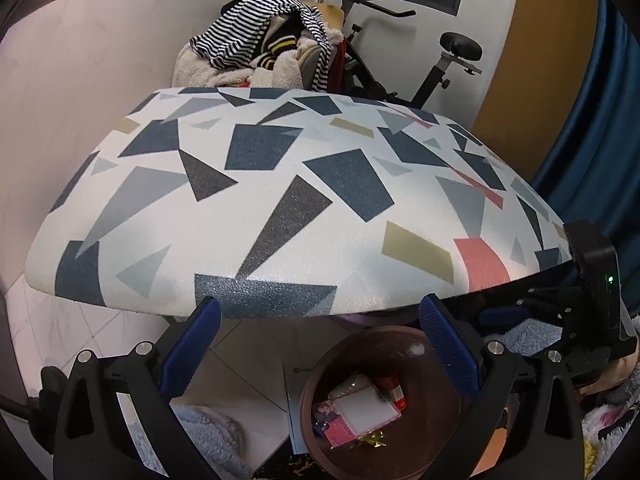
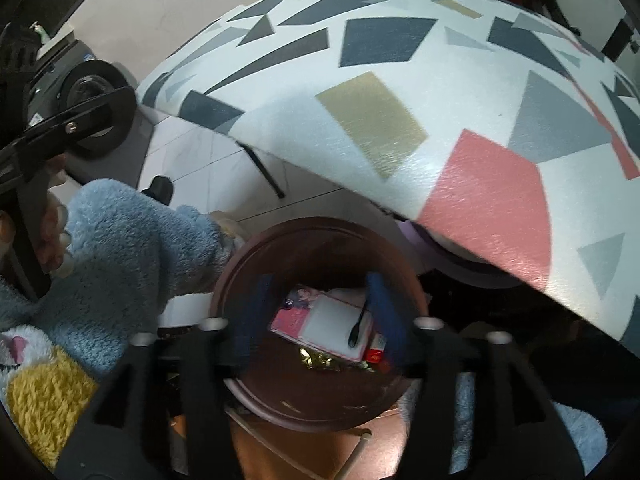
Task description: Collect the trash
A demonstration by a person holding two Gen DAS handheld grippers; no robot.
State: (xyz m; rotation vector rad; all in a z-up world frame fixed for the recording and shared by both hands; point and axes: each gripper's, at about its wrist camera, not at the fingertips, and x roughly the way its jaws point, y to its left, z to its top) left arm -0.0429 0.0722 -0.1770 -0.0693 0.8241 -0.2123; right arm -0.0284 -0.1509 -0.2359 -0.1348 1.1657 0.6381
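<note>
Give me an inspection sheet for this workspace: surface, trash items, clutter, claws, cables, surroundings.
Surface: white tabletop with geometric colour patches, nothing seen on it.
Job's things: round brown bin on the floor beside the table, holding a pink-and-white packet, red carton and gold wrapper.
Clutter: blue fleece fabric.
Claws: left claw open, empty; right claw open above the bin.
Cables: nothing seen.
Surroundings: pile of clothes with a striped shirt on top, exercise bike, blue curtain.

Brown bin (image 2: 320, 400), seemingly pink-white packet (image 2: 324, 320)
</note>
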